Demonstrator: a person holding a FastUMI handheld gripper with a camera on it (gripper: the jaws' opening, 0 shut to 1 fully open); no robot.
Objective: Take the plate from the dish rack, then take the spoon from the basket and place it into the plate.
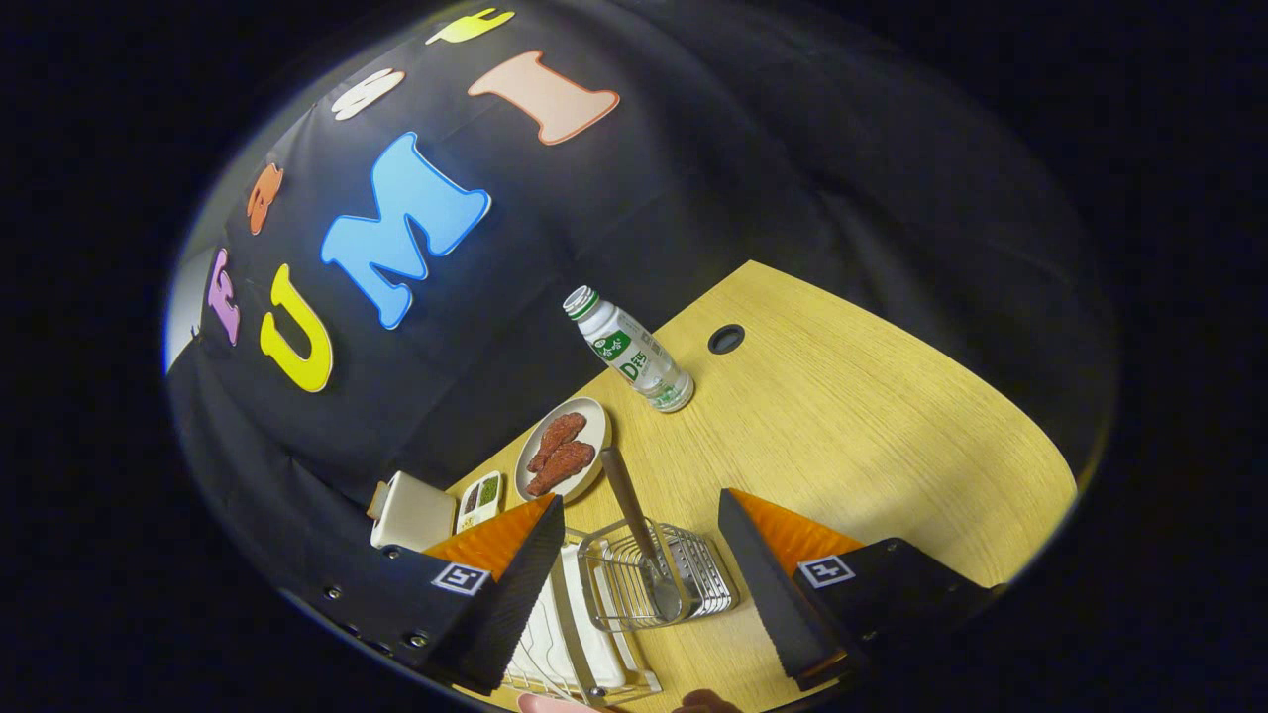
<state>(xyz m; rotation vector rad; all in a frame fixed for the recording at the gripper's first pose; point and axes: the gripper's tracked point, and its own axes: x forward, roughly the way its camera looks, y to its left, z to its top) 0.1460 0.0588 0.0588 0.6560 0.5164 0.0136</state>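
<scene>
My gripper [644, 560] is open, its two fingers spread wide with nothing pressed between them. Between and just below them stands a wire basket [684, 584] on the wooden table [872, 446]. A spoon [634, 520] with a brown handle stands tilted in the basket, its bowl down inside the wires. Left of the basket is a wire dish rack [570, 634] holding a white plate [570, 614] that lies partly behind my left finger.
Beyond the fingers a small plate of brown meat pieces [563, 451] sits near the wall. A plastic bottle [629, 349] stands further back beside a round cable hole [726, 339]. A cream toaster-like box [411, 512] and a small dish of greens [480, 498] sit at the left.
</scene>
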